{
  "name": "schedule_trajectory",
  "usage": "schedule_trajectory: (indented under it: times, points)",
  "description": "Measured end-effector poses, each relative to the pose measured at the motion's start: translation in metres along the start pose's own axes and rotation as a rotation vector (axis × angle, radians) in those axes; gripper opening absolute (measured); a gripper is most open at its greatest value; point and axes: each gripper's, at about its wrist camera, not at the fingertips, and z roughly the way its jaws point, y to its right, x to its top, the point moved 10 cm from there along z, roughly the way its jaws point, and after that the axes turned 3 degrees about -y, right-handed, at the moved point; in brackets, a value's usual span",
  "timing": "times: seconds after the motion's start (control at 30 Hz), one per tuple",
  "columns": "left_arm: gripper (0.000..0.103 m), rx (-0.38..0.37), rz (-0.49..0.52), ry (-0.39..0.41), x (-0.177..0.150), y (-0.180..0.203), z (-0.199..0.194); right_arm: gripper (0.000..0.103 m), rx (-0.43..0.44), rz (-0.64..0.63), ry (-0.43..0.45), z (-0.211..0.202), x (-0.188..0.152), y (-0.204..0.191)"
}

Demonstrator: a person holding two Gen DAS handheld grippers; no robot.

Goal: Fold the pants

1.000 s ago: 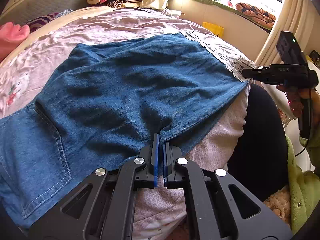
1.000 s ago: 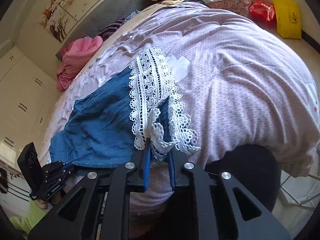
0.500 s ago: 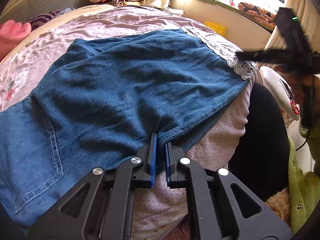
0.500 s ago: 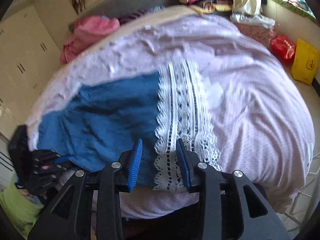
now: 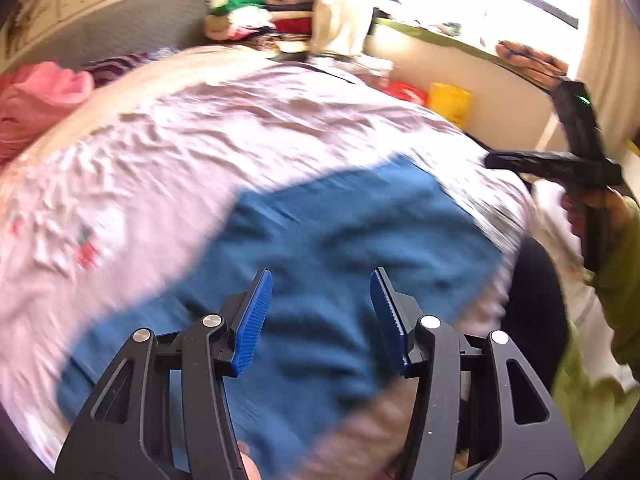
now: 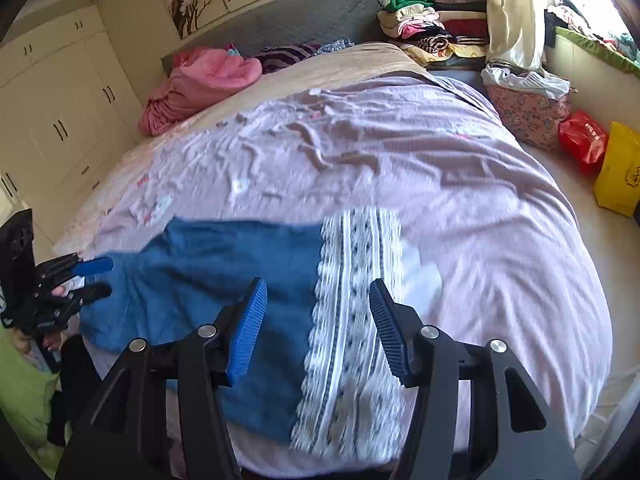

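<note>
The blue denim pants [image 5: 340, 240] lie folded on the pink bedspread [image 5: 200, 140] near the bed's front edge. Their white lace hem [image 6: 356, 300] faces the right side. My left gripper [image 5: 320, 312] is open and empty, raised above the blue cloth; this view is blurred. My right gripper [image 6: 318, 320] is open and empty, above the pants [image 6: 224, 280] where denim meets lace. Each gripper shows in the other's view: the right one [image 5: 560, 160] at the right edge, the left one [image 6: 80, 280] at the left edge, by the pants' left end.
A pink blanket [image 6: 200, 80] lies near the grey headboard [image 6: 288, 16]. Stacked clothes [image 6: 424, 24] sit at the far right corner. A red bag [image 6: 584, 140] and a yellow bag [image 6: 620, 176] stand on the floor right of the bed. White wardrobes [image 6: 52, 112] line the left wall.
Both grippers let go of the pants, opened wide and lifted back from the cloth. The lace hem now lies flat on the bed.
</note>
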Motion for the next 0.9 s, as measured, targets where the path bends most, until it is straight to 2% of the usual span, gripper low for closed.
schedule_trajectory:
  times: [0.17, 0.23, 0.4, 0.43, 0.5, 0.57, 0.67, 0.7, 0.77, 0.8, 0.83, 0.9]
  points:
    - [0.043, 0.020, -0.111, -0.085, 0.030, -0.054, 0.047, 0.055, -0.003, 0.074, -0.049, 0.038, 0.029, 0.030]
    - [0.043, 0.006, -0.129, -0.124, 0.031, -0.059, 0.065, 0.055, 0.020, 0.077, -0.071, 0.049, 0.032, 0.034]
    - [0.043, -0.028, -0.123, -0.199, 0.027, -0.056, 0.101, 0.057, 0.002, 0.123, -0.108, 0.073, 0.029, 0.052]
    - [0.036, -0.027, -0.113, -0.208, 0.025, -0.055, 0.105, 0.057, 0.016, 0.131, -0.111, 0.076, 0.028, 0.054]
    - [0.007, -0.052, -0.125, -0.217, 0.026, -0.053, 0.111, 0.057, 0.025, 0.134, -0.113, 0.079, 0.027, 0.054]
    - [0.007, -0.035, -0.162, -0.201, 0.034, -0.062, 0.115, 0.057, 0.026, 0.132, -0.116, 0.081, 0.024, 0.055]
    - [0.007, -0.091, -0.306, -0.186, 0.041, -0.078, 0.121, 0.057, 0.030, 0.141, -0.124, 0.084, 0.021, 0.057]
    - [0.007, -0.098, -0.317, -0.193, 0.039, -0.078, 0.124, 0.057, 0.036, 0.147, -0.128, 0.085, 0.021, 0.058]
    - [0.011, -0.102, -0.277, -0.206, 0.034, -0.072, 0.126, 0.057, 0.051, 0.160, -0.123, 0.083, 0.022, 0.059]
    - [0.020, -0.119, -0.269, -0.212, 0.031, -0.068, 0.125, 0.057, 0.059, 0.165, -0.120, 0.083, 0.024, 0.061]
    - [0.033, -0.152, -0.277, -0.211, 0.031, -0.064, 0.124, 0.057, 0.067, 0.173, -0.118, 0.084, 0.026, 0.062]
    - [0.045, -0.190, -0.293, -0.204, 0.033, -0.062, 0.121, 0.057, 0.077, 0.182, -0.126, 0.089, 0.029, 0.063]
